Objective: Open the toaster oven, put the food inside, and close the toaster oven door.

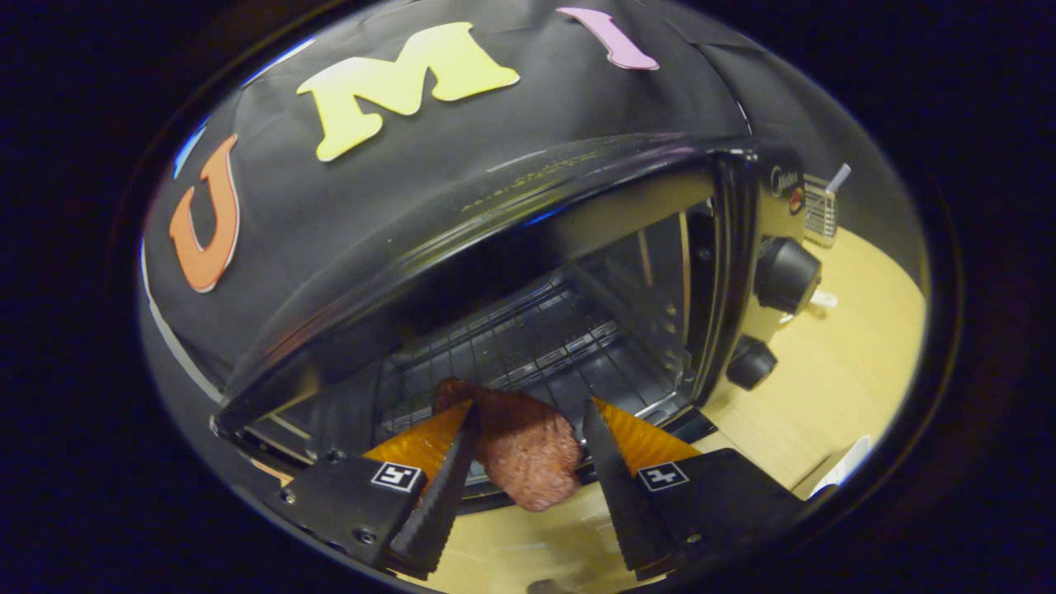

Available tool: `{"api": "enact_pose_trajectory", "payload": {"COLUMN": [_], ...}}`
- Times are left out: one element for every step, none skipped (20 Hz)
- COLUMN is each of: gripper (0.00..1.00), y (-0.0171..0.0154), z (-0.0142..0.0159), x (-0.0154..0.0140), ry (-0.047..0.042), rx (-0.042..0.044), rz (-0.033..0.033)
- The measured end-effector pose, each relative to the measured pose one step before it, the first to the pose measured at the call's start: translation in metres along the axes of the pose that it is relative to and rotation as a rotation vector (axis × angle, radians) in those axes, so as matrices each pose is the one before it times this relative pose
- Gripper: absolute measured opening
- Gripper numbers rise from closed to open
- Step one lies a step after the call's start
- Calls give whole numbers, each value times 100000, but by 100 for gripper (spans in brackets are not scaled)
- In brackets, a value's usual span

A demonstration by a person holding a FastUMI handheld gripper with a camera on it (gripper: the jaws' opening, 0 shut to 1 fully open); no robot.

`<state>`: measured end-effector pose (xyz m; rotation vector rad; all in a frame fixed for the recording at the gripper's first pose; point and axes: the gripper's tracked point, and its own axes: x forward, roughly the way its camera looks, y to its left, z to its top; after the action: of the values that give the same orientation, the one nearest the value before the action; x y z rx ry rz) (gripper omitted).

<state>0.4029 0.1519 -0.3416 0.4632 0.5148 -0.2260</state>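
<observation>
Food first: the reddish-brown, rough-surfaced meat-like slab is sitting between the fingers of your hand-held gripper, at the mouth of the black toaster oven with its door already open. One finger is pressing against the slab's side; the other finger looks a little apart from it, so I cannot tell whether you are clamping it from both sides. Jaws are standing at a middling width.

Handling guess: the piece is looking light, fairly stiff but grainy, probably a foam or rubber prop, not fragile, not slippery. You are taking it across its narrow middle, which seems the right spot; its lower end is hanging over the pale wooden tabletop. The dark wire rack is lying just beyond the fingers, waiting for it. Two black knobs are sitting beside the cavity.
</observation>
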Motion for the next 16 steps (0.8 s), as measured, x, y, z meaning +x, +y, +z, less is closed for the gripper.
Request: {"api": "enact_pose_trajectory", "payload": {"gripper": [82, 82, 83, 83, 83, 83, 83, 83, 83, 83, 83, 83, 83, 83, 83, 83], "y": [43, 88, -95, 4, -58, -121, -64, 122, -86, -211, -271, -512, -269, -219, -149, -189], "z": [-125, -404, -406, -292, -168, -240, -388, -330, -579, -556, -698, -840, -708, -685, -243, -792], "x": [-360, -476, -543, -552, -747, -963, -1074, -943, -1029, -942, -922, -1035, -850, -878, -1267, -903], "ry": [64, 961, 867, 246, 66, 292, 291, 486, 814, 1014, 1604, 2048, 1206, 1323, 758, 856], "rx": [-1645, -1944, -1697, -2148, -2607, -2471, -2704, -2269, -2963, -2858, -3286, -2624, -829, -207, -687, -1482], "rz": [403, 545, 6, 411, 133, -128, 395, 1043, 458, 164, -234, -895, 440, 322, 273, 260]}}
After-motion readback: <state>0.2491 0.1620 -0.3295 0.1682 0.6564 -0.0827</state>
